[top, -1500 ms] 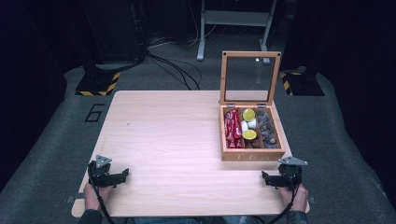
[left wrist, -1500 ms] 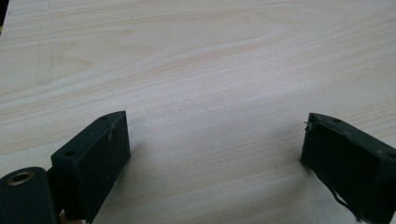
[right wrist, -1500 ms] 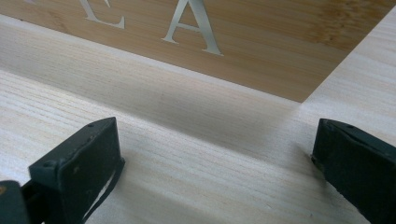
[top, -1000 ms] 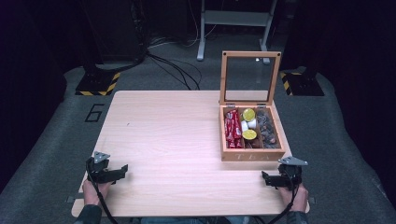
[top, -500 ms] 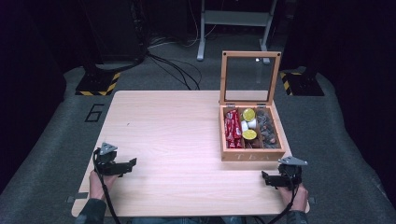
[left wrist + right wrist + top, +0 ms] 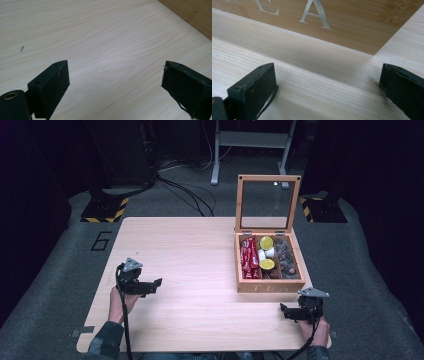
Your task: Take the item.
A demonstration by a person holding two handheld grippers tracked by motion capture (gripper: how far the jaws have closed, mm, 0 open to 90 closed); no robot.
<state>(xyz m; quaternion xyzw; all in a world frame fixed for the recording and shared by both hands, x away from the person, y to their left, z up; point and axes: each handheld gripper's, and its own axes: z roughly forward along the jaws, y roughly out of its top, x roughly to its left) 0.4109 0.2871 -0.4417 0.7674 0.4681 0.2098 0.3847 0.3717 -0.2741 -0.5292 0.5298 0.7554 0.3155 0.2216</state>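
A wooden tea box point(image 6: 270, 285) with its glass lid point(image 6: 266, 204) raised stands at the table's right side. Inside lie red packets point(image 6: 249, 258), yellow-topped and white capsules point(image 6: 266, 264) and dark ones point(image 6: 286, 261). My left gripper point(image 6: 156, 284) is held above the table's left part, jaws open over bare wood with nothing between them point(image 6: 115, 82). My right gripper point(image 6: 284, 310) rests near the front right corner, open and empty point(image 6: 327, 85), its jaws pointing at the box's front wall point(image 6: 342, 22) lettered TEA.
The light wooden table point(image 6: 190, 260) stands on grey carpet. Behind it are a black and yellow striped base point(image 6: 104, 210), cables point(image 6: 185, 190) and a white stand point(image 6: 250, 145). A small dark mark point(image 6: 22, 48) sits on the wood.
My left gripper has risen and moved forward and to the right over the table. The right gripper has kept still.
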